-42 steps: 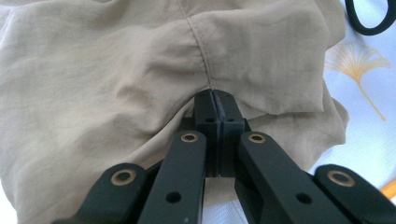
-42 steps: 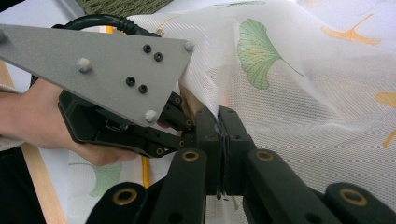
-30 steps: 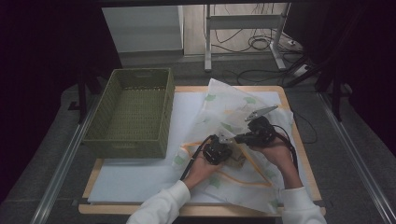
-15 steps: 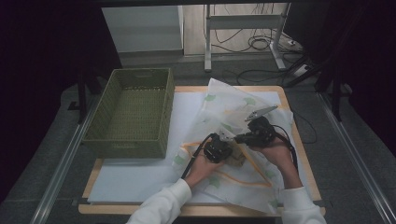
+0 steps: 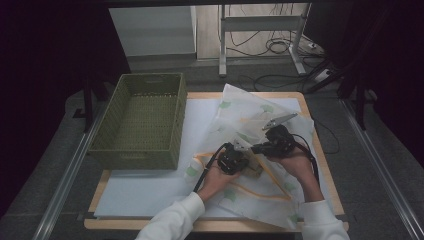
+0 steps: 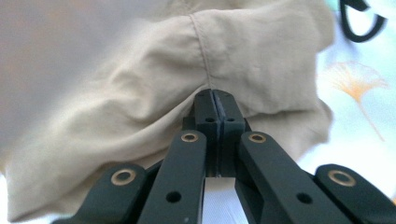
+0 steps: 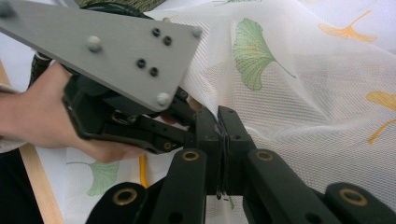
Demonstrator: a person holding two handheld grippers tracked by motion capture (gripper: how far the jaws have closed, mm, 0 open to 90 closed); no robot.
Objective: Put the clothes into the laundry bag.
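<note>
Sheer white mesh cloth with green and orange ginkgo-leaf print and orange trim, lying rumpled across the right half of the table, one corner reaching the far edge. Beige fabric piece bunched and creased on top of it near the middle, seam visible, edge pinched up.

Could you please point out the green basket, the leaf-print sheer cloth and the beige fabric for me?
green basket (image 5: 134,154): high view, its near wall.
leaf-print sheer cloth (image 7: 299,93): right gripper view, its bare middle.
beige fabric (image 6: 140,93): left gripper view, its creased upper surface.
</note>
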